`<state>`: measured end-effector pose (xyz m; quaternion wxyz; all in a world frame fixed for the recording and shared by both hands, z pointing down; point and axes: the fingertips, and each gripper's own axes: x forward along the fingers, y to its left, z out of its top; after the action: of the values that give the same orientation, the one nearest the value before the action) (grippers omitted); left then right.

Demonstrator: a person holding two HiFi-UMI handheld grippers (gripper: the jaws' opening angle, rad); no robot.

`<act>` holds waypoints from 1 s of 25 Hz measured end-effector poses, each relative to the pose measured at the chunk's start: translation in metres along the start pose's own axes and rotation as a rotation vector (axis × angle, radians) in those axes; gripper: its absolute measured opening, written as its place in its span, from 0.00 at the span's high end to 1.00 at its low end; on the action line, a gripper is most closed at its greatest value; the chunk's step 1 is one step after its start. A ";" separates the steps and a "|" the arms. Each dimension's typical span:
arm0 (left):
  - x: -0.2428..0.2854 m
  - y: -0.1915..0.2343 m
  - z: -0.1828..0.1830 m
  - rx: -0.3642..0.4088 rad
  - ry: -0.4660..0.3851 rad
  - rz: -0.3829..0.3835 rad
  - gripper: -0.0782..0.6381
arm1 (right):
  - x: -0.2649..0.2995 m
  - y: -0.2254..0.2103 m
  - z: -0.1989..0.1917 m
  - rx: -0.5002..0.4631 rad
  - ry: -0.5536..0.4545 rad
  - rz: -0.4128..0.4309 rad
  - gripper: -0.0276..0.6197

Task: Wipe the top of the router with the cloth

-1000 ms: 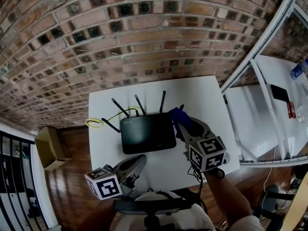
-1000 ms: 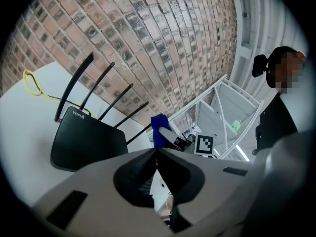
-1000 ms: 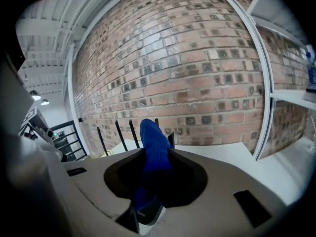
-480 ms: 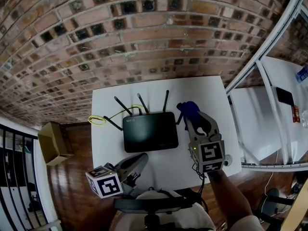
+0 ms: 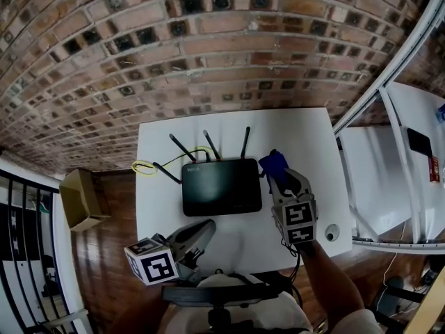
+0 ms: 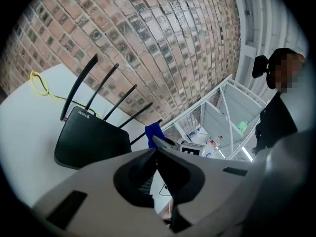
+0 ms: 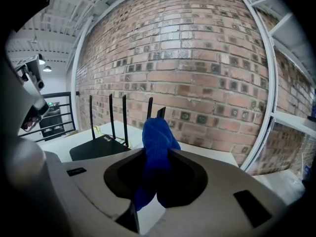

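At the table's [image 5: 306, 138] near edge, the left gripper [image 5: 206, 227] hangs at 6 o'clock from the router [image 5: 221, 186], jaws pressed together on nothing. At 3 o'clock, the right gripper [image 5: 281, 181] pinches the blue cloth [image 5: 272, 163], bunched just beside the router, off its top. The router lies mid-table, antennas toward 12 o'clock, a yellow cable [image 5: 142, 166] at 10 o'clock, a brick wall [image 5: 208, 54] behind

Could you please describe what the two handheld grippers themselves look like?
Both are light grey moulded plastic. The left tongs and the right tongs each narrow to two curved jaws around a dark hollow. Each has a white cube printed with black square markers at its rear: the left cube and the right cube.
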<state>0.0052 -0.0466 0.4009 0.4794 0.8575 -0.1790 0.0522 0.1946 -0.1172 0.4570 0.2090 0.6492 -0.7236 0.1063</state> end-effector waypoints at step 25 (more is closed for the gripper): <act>0.027 0.004 -0.016 -0.048 -0.074 0.142 0.89 | 0.059 0.009 -0.116 0.085 0.296 0.197 0.79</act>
<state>0.0308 -0.0415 0.4199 0.4879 0.8324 -0.2582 0.0498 0.2007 -0.1197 0.5877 0.2743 0.5607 -0.7397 0.2512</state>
